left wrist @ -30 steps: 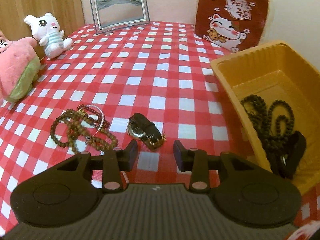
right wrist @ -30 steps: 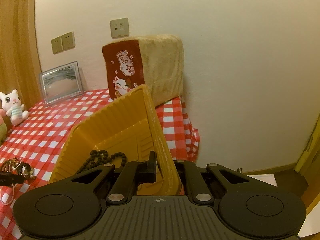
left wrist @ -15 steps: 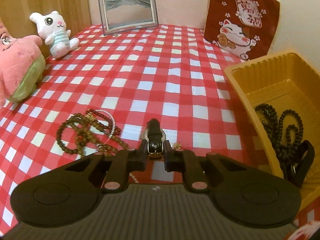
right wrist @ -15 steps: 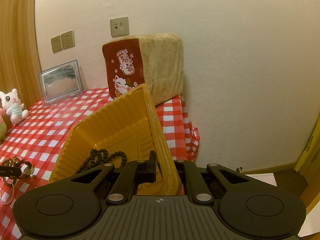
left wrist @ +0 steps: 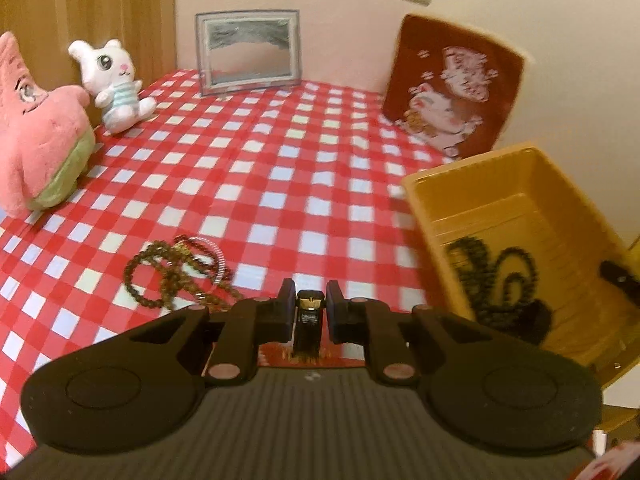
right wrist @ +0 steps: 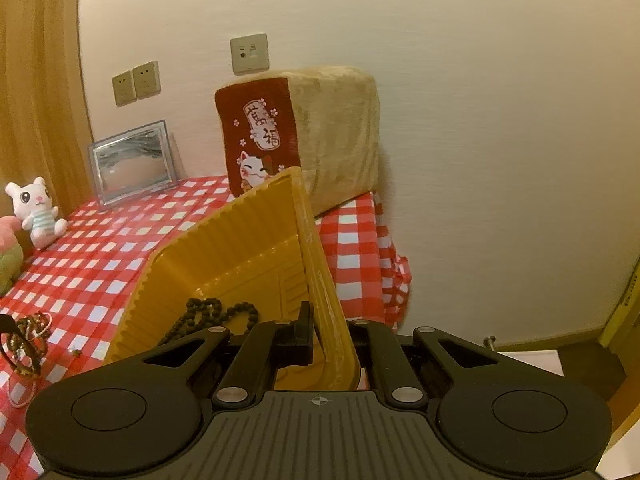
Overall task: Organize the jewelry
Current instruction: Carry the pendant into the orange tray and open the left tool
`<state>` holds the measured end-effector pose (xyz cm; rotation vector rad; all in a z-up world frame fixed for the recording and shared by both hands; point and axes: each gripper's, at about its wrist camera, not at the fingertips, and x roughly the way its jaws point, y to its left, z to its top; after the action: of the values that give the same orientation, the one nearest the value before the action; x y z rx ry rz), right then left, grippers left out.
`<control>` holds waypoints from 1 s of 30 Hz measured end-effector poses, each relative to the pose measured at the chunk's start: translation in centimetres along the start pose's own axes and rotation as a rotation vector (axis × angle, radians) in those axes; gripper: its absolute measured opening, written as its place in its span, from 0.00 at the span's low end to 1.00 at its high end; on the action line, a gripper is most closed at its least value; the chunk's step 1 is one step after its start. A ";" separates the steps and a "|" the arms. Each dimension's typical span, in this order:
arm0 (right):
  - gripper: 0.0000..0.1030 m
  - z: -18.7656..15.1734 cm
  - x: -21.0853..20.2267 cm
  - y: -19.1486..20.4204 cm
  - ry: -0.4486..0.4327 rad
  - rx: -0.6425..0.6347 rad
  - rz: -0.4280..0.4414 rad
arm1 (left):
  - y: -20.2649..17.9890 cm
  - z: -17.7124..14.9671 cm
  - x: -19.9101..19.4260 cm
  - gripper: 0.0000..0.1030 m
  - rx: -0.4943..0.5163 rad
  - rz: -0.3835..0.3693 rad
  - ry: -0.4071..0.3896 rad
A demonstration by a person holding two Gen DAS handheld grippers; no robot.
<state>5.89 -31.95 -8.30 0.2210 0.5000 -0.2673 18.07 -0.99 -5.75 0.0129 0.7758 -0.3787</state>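
Observation:
My left gripper [left wrist: 308, 304] is shut on a black-strapped watch with a gold buckle [left wrist: 308, 316] and holds it above the red checked cloth. A tangle of brown bead bracelets [left wrist: 176, 272] lies on the cloth to its left. A yellow tray [left wrist: 508, 204] at the right holds a black bead necklace [left wrist: 492, 276]. My right gripper [right wrist: 328, 336] is shut on the tray's right rim [right wrist: 316, 280] and tilts the tray up. The black beads [right wrist: 216, 312] lie inside it. The bracelets [right wrist: 28, 332] show far left.
A pink star plush [left wrist: 36, 140] and a white rabbit plush [left wrist: 116, 84] sit at the left. A framed picture [left wrist: 248, 52] stands against the back wall. A red lucky-cat cushion [left wrist: 456, 84] leans behind the tray. The table edge drops off right of the tray [right wrist: 384, 264].
My left gripper closed on the watch and lifted it off the cloth, with the view tipping upward. The right gripper kept its hold on the tray rim.

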 end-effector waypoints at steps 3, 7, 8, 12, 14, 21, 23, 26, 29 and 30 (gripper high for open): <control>0.07 0.1 0.0 -0.1 0.001 -0.001 0.009 | -1.5 0.4 -1.2 0.13 0.005 -0.044 -0.021; 0.07 0.2 0.0 -0.1 0.003 -0.005 0.014 | -4.0 1.2 -2.3 0.13 0.020 -0.129 -0.044; 0.07 0.3 0.1 -0.1 0.004 -0.006 0.016 | -4.7 1.4 -2.5 0.13 0.028 -0.153 -0.047; 0.07 0.5 0.1 0.2 0.002 -0.019 0.026 | -7.2 1.8 -2.8 0.13 0.035 -0.245 -0.050; 0.07 0.6 0.2 0.3 0.002 -0.023 0.031 | -8.6 2.0 -2.6 0.13 0.045 -0.290 -0.045; 0.07 0.6 0.3 0.2 0.003 -0.027 0.040 | -12.5 1.7 -1.3 0.13 0.076 -0.406 0.007; 0.07 0.6 0.3 0.2 0.004 -0.027 0.043 | -13.2 1.5 -0.6 0.13 0.071 -0.431 0.035; 0.07 0.7 0.4 0.2 0.008 -0.028 0.045 | -13.9 0.9 0.6 0.13 0.066 -0.443 0.073; 0.07 0.7 0.4 0.2 0.009 -0.028 0.046 | -14.2 0.6 1.7 0.13 0.059 -0.455 0.097; 0.07 0.7 0.4 0.3 0.009 -0.030 0.046 | -14.4 0.5 2.0 0.13 0.062 -0.456 0.113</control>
<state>6.62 -31.97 -7.82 0.2047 0.5068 -0.2139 14.85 -15.12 -4.94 -0.0864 0.8777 -0.8407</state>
